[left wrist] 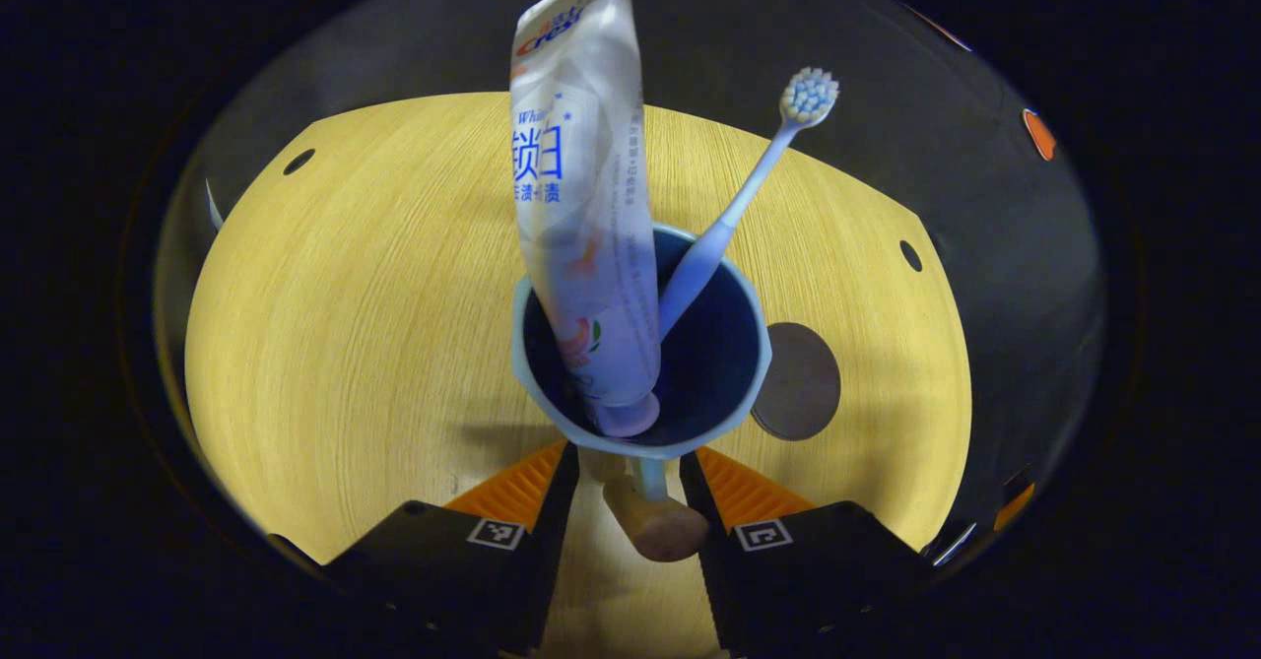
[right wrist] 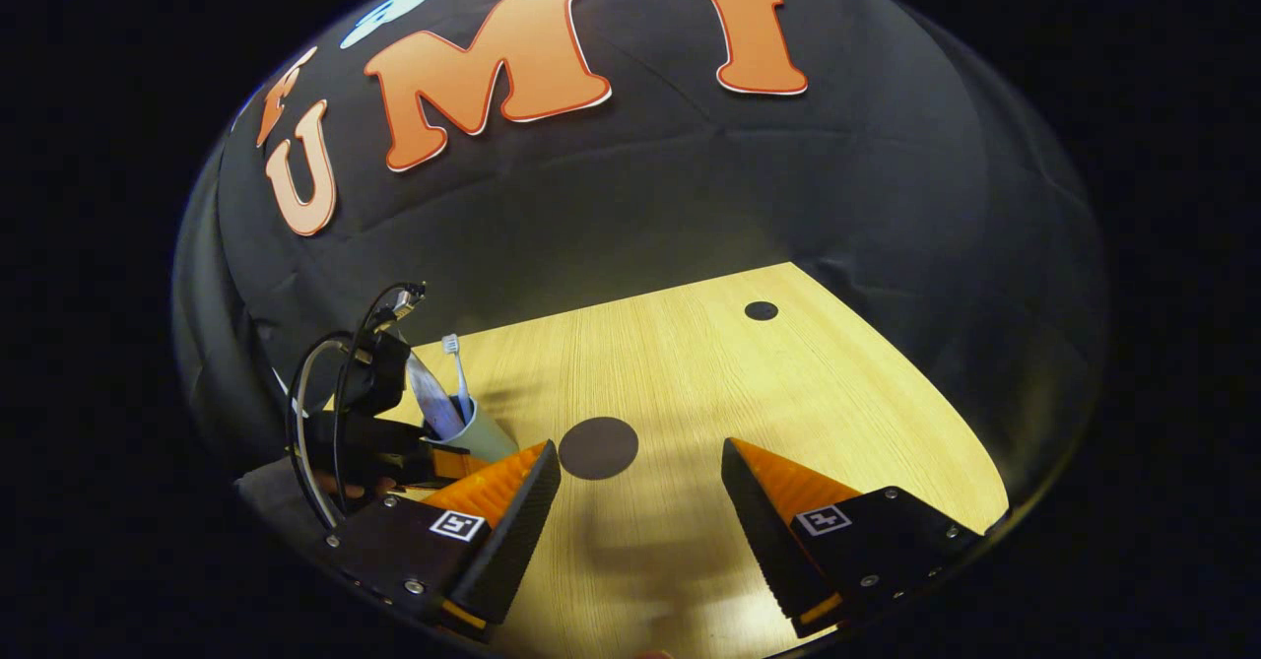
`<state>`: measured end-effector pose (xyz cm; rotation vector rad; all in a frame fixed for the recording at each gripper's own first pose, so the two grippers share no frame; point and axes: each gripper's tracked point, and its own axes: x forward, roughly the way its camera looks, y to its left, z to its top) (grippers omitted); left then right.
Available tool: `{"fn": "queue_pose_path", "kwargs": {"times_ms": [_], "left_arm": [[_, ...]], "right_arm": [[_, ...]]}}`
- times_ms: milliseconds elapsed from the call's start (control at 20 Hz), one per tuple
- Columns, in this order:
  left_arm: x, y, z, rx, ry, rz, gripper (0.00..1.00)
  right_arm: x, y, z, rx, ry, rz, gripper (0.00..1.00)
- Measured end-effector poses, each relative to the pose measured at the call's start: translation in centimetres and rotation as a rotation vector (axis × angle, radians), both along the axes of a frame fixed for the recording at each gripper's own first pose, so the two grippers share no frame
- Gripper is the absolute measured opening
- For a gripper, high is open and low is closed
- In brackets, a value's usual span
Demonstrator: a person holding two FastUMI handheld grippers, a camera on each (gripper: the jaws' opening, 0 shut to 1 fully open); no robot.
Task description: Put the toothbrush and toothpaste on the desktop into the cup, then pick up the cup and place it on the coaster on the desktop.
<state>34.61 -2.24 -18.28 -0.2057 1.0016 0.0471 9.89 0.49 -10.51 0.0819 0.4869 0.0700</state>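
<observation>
In the left gripper view the left gripper (left wrist: 630, 487) grasps the cup (left wrist: 640, 344) low down, its fingers (left wrist: 517, 487) closed in on a narrow part below the rim; the rim hides the actual contact, so what they pinch, a handle or the cup's lower body, is hard to make out. A rounded tan shape sits between the fingers under the cup, and I cannot tell what it is. The toothpaste (left wrist: 581, 196) stands in the cup, cap end down, its tail cut close to the top of the view. The toothbrush (left wrist: 749, 186) leans beside it, bristles up, its handle end hidden inside the cup. Whether the cup rests on the bench (left wrist: 374, 295) or hangs above it cannot be told. The coaster (left wrist: 803, 383), a dark disc, lies just to the right of the cup, partly covered by the rim.

In the right gripper view the right gripper (right wrist: 640, 487) hangs above the bench's near edge with its fingers spread and nothing between them. The coaster lies beyond the gap; the cup with its contents shows small at the left, the other gripper behind it.
</observation>
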Motion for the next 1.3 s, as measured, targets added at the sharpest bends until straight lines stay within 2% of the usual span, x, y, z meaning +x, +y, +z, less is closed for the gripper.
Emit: {"fn": "queue_pose_path", "kwargs": {"times_ms": [50,100,200,250,300,400,700,1150,1300], "left_arm": [[-0.2,0.0,0.1,0.007,0.0,0.003,0.59],[-0.3,-0.2,0.1,0.007,0.005,0.0,0.5],[-0.5,0.1,-0.1,0.03,0.013,-0.004,0.42],[-0.6,0.2,0.0,0.055,0.011,-0.005,0.41],[-0.7,0.4,0.2,0.09,0.002,-0.008,0.36],[-0.2,0.3,0.3,0.103,0.002,-0.013,0.29],[-0.5,-0.4,-0.1,0.183,-0.062,-0.084,0.26],[-0.8,0.0,-0.1,0.113,-0.116,-0.06,0.24],[-1.0,0.2,0.2,0.121,-0.13,-0.058,0.24]], "right_arm": [[0.0,-0.1,-0.2,0.001,0.007,-0.005,0.99],[0.0,-0.2,-0.5,0.006,0.014,-0.007,0.99],[-0.2,-0.3,-0.6,0.013,0.019,-0.012,0.99],[-0.2,-0.4,-0.6,0.013,0.02,-0.014,0.99],[-0.3,-0.5,-0.8,0.013,0.021,-0.016,0.99],[-0.3,-0.5,-0.9,0.02,0.025,-0.016,0.99],[-0.8,-0.7,-1.3,0.029,0.041,-0.018,0.99],[-1.2,-1.1,-1.4,0.025,0.039,-0.021,0.99],[-1.3,-1.4,-1.3,0.026,0.035,-0.026,0.99]]}}
